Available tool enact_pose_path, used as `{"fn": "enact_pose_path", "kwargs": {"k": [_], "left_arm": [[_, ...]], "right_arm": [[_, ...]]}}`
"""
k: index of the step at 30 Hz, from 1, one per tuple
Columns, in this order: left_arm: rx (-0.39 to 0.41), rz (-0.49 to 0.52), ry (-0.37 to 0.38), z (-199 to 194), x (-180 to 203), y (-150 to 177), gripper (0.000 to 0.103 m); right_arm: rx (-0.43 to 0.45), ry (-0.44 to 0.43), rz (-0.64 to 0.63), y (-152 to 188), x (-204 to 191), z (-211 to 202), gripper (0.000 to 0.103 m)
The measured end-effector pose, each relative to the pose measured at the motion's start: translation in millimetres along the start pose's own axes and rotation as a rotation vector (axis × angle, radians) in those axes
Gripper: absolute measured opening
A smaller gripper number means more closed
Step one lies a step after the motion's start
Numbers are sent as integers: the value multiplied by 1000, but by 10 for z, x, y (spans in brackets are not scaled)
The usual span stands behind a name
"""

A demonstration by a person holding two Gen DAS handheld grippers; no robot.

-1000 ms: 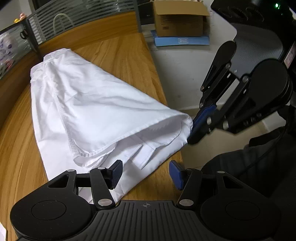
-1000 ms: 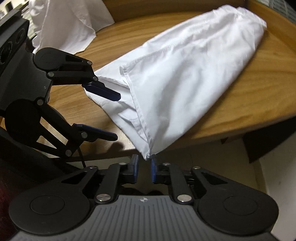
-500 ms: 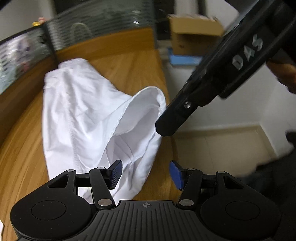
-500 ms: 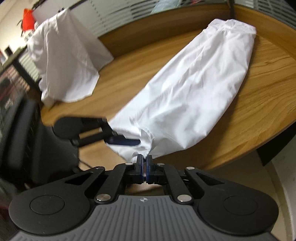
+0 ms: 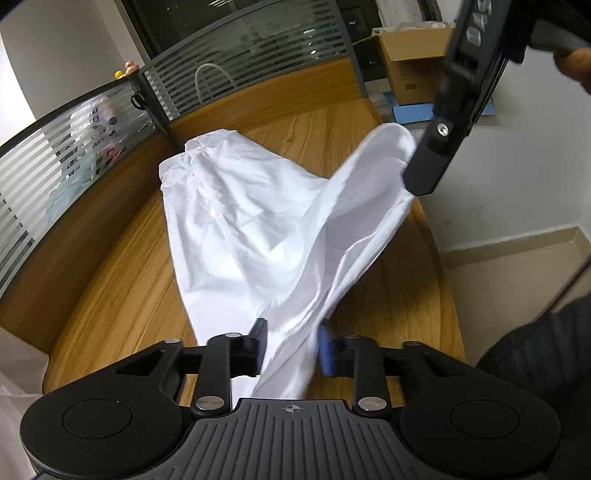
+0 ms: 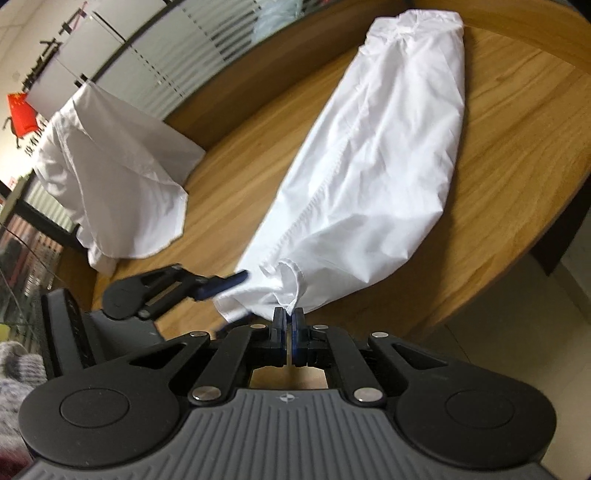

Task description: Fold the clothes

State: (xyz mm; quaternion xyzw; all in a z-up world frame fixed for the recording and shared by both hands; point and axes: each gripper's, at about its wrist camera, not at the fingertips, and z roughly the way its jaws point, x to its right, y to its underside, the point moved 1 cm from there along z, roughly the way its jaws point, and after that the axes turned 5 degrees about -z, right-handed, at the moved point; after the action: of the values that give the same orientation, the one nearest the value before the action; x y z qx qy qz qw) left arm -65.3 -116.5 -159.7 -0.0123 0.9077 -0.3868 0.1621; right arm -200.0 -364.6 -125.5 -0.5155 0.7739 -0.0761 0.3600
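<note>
Your left gripper (image 5: 290,345) is closing, white cloth (image 5: 258,229) bunched between its jaws. Your right gripper (image 6: 287,328) is clamped tight on a cloth corner, raised, angled down. Your fingertip (image 5: 574,62) shows behind its handle.

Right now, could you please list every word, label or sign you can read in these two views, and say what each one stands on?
"DAS", cut off at the frame's top edge: white letters on the right gripper's black body.
Printing on the cardboard box: too small to read.
Dark characters on the wall beside the red flag: too blurred to read.
Nothing legible on the white garment or the wooden table.
</note>
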Motion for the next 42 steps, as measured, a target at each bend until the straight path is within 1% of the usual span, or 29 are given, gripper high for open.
{"fn": "enact_pose_path", "kwargs": {"k": [1,2,8,12,14,16,20,25,28,29,32,36,42], "left_arm": [[-5,-11,23,-33,-13,17,11],[-11,-22,44,-65,-23,34,8],[-52,-44,119,-59,-6,82,8],[-89,-59,190,-50,-11,103,6],[-104,-61,218,-47,-29,110,4],[-117,-58,234,-31,-62,105,4],[-135,-22,272,20,-96,78,4],[-171,35,301,94,-52,71,4],[-189,52,309,124,-30,76,4],[-192,61,310,130,-18,79,4],[-196,89,311,132,18,84,4],[-199,115,307,136,45,90,4],[-195,129,297,151,48,83,4]], "right_arm": [[-15,13,-5,14,13,18,3],[-30,27,-11,28,26,36,3],[-132,69,-22,155,135,231,3],[-188,95,-101,222,106,286,4],[-198,103,-173,239,48,250,6],[-201,90,-239,238,-17,173,6],[-167,43,-318,133,-129,-37,6],[-96,66,-349,-63,-105,-93,6],[-84,128,-367,-126,-31,56,7],[-86,133,-368,-119,6,134,7],[-112,144,-384,-60,64,367,7],[-121,121,-425,48,17,553,7],[-208,152,-544,260,-66,709,7]]}}
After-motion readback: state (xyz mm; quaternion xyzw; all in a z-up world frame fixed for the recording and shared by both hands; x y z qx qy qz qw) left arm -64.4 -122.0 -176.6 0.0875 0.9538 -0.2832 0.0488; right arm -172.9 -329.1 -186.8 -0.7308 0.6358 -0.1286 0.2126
